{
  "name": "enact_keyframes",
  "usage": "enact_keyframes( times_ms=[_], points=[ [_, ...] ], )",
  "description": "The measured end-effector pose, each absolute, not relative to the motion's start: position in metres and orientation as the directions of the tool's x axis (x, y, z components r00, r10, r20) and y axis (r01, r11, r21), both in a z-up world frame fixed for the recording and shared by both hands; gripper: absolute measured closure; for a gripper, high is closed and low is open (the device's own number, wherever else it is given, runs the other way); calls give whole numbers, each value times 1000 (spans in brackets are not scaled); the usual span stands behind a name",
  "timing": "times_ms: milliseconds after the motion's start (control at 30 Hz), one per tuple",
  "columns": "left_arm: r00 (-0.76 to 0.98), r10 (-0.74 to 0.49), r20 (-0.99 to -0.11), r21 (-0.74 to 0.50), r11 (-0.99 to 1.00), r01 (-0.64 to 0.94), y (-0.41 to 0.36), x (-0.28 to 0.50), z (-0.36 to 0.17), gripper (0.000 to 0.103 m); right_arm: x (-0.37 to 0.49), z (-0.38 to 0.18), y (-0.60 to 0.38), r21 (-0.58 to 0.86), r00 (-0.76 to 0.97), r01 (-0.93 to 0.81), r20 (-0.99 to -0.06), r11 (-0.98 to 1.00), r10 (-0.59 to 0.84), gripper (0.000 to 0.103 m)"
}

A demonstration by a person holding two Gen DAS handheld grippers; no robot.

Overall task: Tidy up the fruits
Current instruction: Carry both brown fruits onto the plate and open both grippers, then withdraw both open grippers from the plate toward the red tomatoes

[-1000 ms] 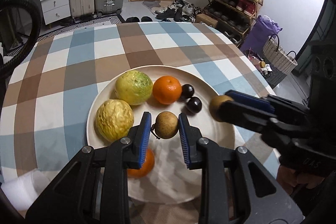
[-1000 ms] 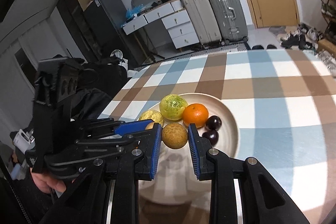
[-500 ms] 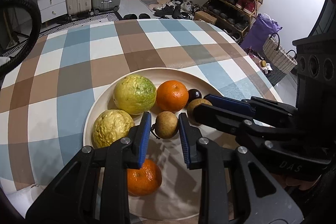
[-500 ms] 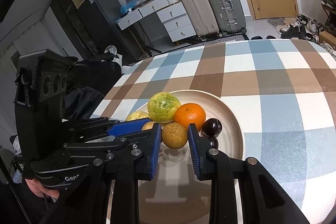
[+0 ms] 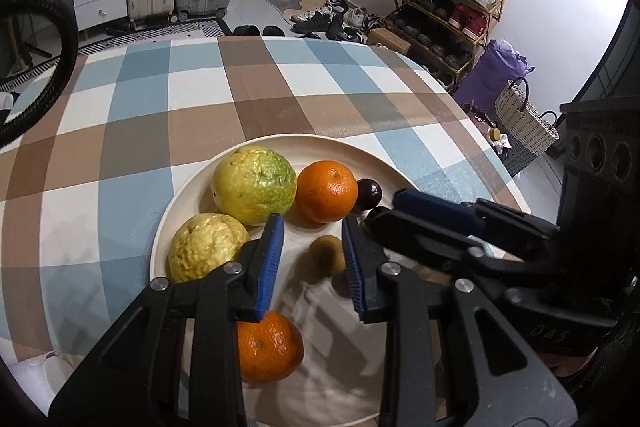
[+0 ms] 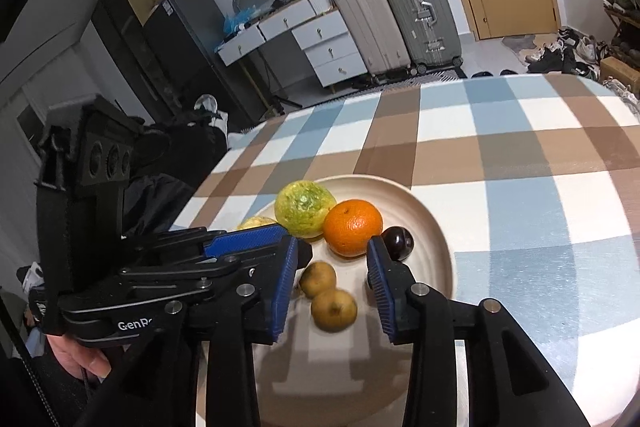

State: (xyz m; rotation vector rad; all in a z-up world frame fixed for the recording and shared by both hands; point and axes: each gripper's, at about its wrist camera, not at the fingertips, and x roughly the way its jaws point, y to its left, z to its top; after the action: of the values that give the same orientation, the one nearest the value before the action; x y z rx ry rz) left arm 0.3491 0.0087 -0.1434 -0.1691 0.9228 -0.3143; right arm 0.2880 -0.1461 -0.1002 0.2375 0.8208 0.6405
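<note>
Jaws of both grippers now stand apart and empty: the left gripper (image 5: pixel 312 259) and right gripper (image 6: pixel 332 283) have each let go a small brown fruit, perhaps a longan, since half a second ago. Both brown fruits (image 6: pixel 318 279) (image 6: pixel 334 309) lie loose and touching on the cream plate (image 6: pixel 436 227) on the checked counter (image 5: pixel 160 115). From the left wrist only one shows; the right gripper's arm hides the second dark plum (image 5: pixel 370 191).
</note>
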Motion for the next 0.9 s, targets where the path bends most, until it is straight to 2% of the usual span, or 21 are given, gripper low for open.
enact_keyframes(
  times_ms=[133, 267, 333, 433, 533, 633, 733, 900],
  points=[
    [589, -333, -737, -280, 943, 182, 12, 337, -131, 59, 274, -83, -160, 424, 554, -428, -574, 798, 603, 53],
    [620, -315, -718, -262, 948, 178, 11, 317, -112, 50, 255, -66, -174, 413, 590, -420, -552, 808, 589, 51],
    [636, -290, -715, -238, 956, 169, 10, 307, -104, 39, 242, -57, -180, 397, 608, -413, -550, 820, 573, 42],
    [659, -266, -703, -218, 963, 157, 7, 287, -92, 38, 222, -49, -189, 385, 630, -405, -540, 829, 558, 28],
    [677, -249, -693, -196, 968, 155, 1, 264, -82, 36, 198, -44, -200, 375, 653, -401, -523, 836, 548, 18],
    [703, -231, -673, -167, 973, 159, -7, 238, -73, 26, 175, -39, -209, 369, 665, -398, -513, 840, 542, 13],
    [723, -201, -661, -131, 980, 152, -15, 218, -69, 25, 155, -35, -218, 363, 684, -384, -506, 849, 526, 7],
    [730, -191, -656, -136, 981, 135, -21, 191, -65, 24, 126, -29, -228, 365, 705, -374, -486, 853, 517, 4]
  ],
)
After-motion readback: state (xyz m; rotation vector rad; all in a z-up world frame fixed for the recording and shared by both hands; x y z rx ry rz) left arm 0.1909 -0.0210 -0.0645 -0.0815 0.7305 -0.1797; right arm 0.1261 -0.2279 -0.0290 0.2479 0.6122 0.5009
